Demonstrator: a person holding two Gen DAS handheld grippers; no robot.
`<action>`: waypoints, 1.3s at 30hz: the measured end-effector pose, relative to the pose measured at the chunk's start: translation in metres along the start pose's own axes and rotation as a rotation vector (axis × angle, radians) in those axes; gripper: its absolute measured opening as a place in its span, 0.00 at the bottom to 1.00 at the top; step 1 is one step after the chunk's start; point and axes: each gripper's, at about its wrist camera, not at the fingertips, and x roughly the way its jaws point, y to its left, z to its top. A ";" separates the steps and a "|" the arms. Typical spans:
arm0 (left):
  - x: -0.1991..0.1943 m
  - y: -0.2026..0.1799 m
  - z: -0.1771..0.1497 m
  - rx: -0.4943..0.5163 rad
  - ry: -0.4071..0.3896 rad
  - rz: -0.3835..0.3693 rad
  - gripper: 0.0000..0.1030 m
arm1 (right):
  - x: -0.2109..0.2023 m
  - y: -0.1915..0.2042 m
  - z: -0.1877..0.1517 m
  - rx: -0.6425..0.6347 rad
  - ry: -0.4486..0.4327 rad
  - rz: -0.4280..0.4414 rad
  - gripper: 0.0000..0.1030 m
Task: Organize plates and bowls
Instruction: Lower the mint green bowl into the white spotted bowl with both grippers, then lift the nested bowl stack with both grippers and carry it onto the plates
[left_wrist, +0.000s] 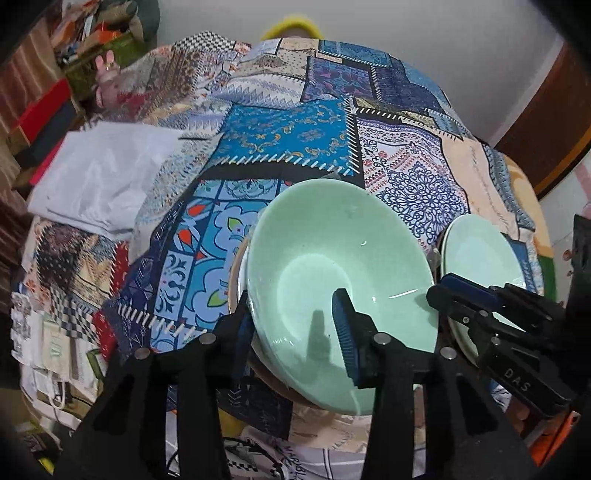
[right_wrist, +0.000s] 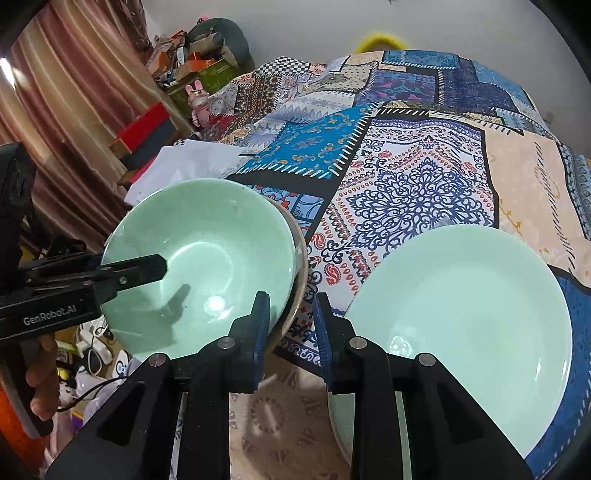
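a person's left gripper (left_wrist: 295, 328) straddles the near rim of a mint-green bowl (left_wrist: 332, 266) at the centre of the left wrist view, one blue-padded finger (left_wrist: 345, 339) inside the bowl and the other outside against its wall, closed onto the rim. the bowl tilts toward the camera and sits nested in another bowl (right_wrist: 295, 258), whose beige rim shows along its right edge in the right wrist view; whether the stack rests on the cloth cannot be told. in that view the green bowl fills the left centre of the frame, with the left gripper reaching in from the left edge.

the right gripper (right_wrist: 291, 332) hangs at lower centre of its own view, jaws parted by a narrow gap and gripping nothing, its left finger just beside the bowl stack and its right finger at the edge of a pale green plate (right_wrist: 461, 332). the plate lies at lower right on a patchwork tablecloth (right_wrist: 406, 177). a white sheet (left_wrist: 99, 173) lies at the left of the left wrist view.
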 end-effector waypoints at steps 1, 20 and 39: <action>-0.001 0.001 0.000 -0.003 0.002 -0.006 0.41 | -0.001 -0.001 0.000 0.002 0.000 0.002 0.24; 0.010 0.034 -0.023 -0.073 0.001 -0.032 0.60 | 0.015 0.002 0.001 0.025 0.036 0.039 0.36; 0.044 0.037 -0.026 -0.107 0.053 -0.175 0.43 | 0.046 0.017 0.004 -0.022 0.075 0.018 0.38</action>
